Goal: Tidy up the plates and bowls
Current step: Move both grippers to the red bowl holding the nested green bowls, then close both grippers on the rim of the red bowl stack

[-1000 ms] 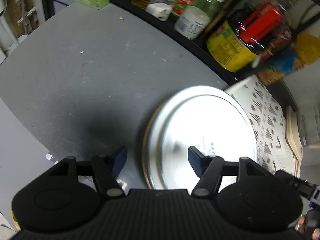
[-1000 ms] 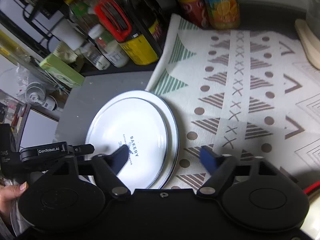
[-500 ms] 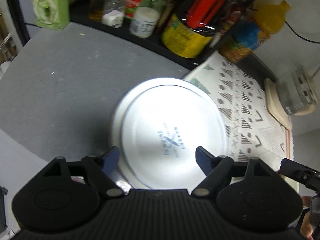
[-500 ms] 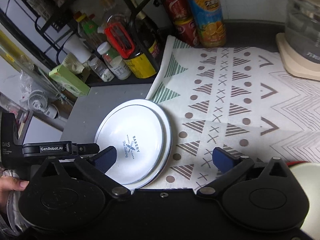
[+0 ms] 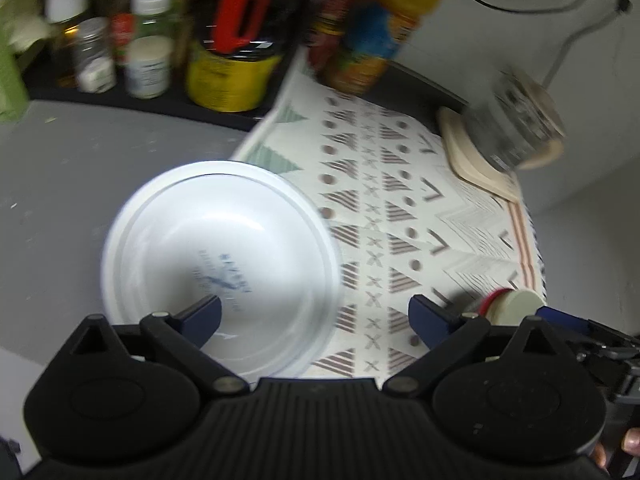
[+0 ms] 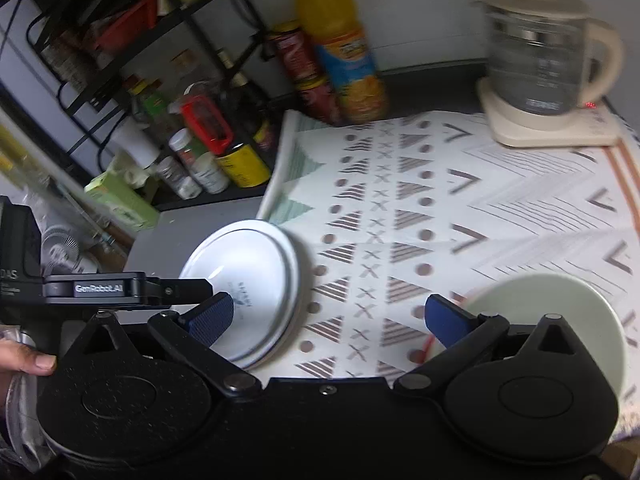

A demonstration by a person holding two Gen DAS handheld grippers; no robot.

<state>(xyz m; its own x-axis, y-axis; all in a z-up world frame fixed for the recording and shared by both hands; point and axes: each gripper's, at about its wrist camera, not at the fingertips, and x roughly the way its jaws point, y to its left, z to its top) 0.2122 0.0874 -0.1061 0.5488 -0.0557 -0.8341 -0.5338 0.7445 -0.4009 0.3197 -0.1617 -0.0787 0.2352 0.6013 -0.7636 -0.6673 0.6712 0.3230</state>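
Here, 2 white plates (image 5: 224, 240) sit stacked, the smaller one nested on the larger, its rim ring showing around the upper plate's edge. Blue printed lettering (image 5: 224, 276) marks the middle of the top plate; in the left wrist view it is blurred, and in the right wrist view it is too small to read. The stack (image 6: 248, 280) lies flat on the grey counter (image 5: 60, 184), touching the left edge of the patterned mat (image 6: 440, 216) and partly overlapping it.

The left gripper (image 5: 316, 316) has just been opening and its jaws stand spread wide with nothing clasped; the left blue pad hangs over the lower part of the top plate, the right pad over the mat, so the plates' right rim falls between them but apart from both. The right gripper (image 6: 328, 318) has likewise just been spreading, and gapes with nothing between its pads but mat; its left pad overlaps the plates' lower edge in the view, and its right pad sits just beside a pale bowl (image 6: 552, 312) that rests on the mat at the lower right.

The plates are round, face up, with no long axis; the lettering runs slantwise across the face.

Behind stand a yellow tin (image 5: 228, 80), an orange juice bottle (image 6: 340, 52) and a glass kettle (image 6: 536, 64).
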